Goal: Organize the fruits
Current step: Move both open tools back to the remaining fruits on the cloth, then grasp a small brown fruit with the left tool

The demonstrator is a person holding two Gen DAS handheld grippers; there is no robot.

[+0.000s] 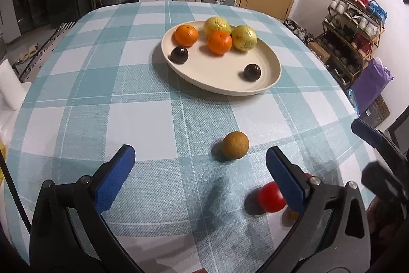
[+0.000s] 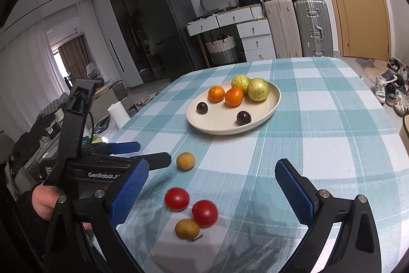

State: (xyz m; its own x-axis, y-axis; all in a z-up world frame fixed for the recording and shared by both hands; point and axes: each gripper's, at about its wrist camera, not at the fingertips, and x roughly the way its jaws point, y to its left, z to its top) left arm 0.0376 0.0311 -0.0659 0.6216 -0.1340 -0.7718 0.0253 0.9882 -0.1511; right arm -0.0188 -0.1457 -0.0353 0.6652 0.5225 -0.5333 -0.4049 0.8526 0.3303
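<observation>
While the cream plate [image 1: 268, 63] is set toward the far half of the worktop [image 1: 143, 119], a wide band of bare checked cloth is left between it and the loose fruits near the front edge. On the plate are seen two oranges [image 1: 219, 42], two yellow-green fruits [image 1: 244, 38] and two dark round fruits [image 1: 251, 72], all well inside the rim.

The left gripper [image 1: 199, 163] is held low over the front of the worktop, its blue jaws spread wide with nothing between them. A brown longan [image 1: 235, 145] lies on the cloth just ahead of the gap, nearer the right jaw. The right gripper [image 2: 212, 178] is also held low and pointed toward the plate, its jaws spread wide and holding nothing.

In the left wrist view only one red tomato [image 1: 269, 197] is seen, partly hidden behind the right jaw. In the right wrist view two red tomatoes [image 2: 177, 198] are shown, near each other, with a second longan [image 2: 187, 228] touching the nearer one; the first longan [image 2: 185, 161] lies apart, farther on. The left gripper [image 2: 143, 152] is seen there from the side, in a hand [image 2: 44, 204] at the worktop's left edge.
</observation>
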